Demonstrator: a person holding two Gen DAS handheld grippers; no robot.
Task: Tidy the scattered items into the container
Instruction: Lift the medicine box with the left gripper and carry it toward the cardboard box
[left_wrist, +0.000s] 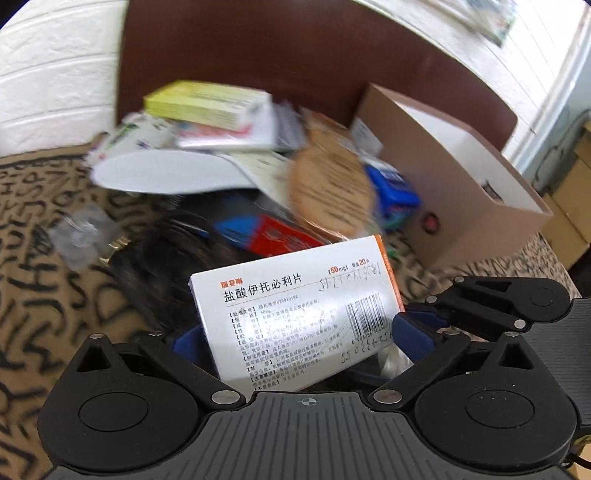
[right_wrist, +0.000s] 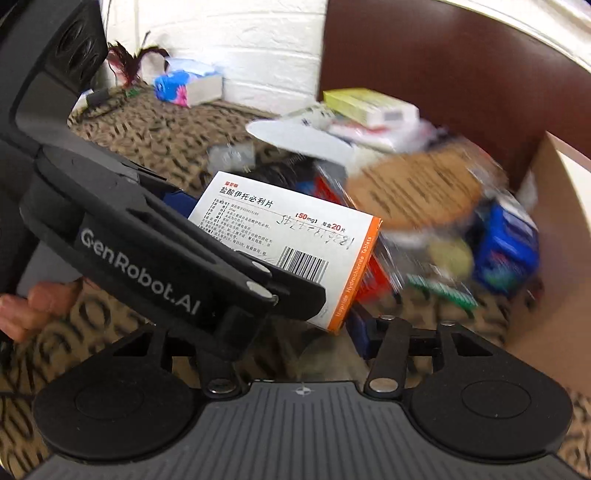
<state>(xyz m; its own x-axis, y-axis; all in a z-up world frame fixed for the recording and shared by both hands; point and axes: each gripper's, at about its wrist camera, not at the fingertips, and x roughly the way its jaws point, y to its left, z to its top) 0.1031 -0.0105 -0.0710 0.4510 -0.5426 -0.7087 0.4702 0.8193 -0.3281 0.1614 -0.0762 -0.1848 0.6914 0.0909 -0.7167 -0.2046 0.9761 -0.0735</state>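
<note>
My left gripper (left_wrist: 299, 336) is shut on a white medicine box with an orange edge (left_wrist: 295, 310), held above the patterned cloth. The same box (right_wrist: 288, 236) shows in the right wrist view, with the left gripper's body across it. My right gripper (right_wrist: 295, 332) sits just below and right of the box; one blue pad (right_wrist: 360, 336) shows, and its opening is hidden by the left gripper. The cardboard container (left_wrist: 461, 184) stands open at the right (right_wrist: 554, 236). A blurred pile of scattered items (left_wrist: 229, 147) lies beyond the box.
A dark brown headboard (left_wrist: 295, 55) backs the pile. A round tan disc (left_wrist: 332, 188), a blue pack (left_wrist: 395, 192), a red box (left_wrist: 280, 236) and a yellow-green box (left_wrist: 199, 103) lie in the pile. A blue tissue pack (right_wrist: 184, 86) sits by the white wall.
</note>
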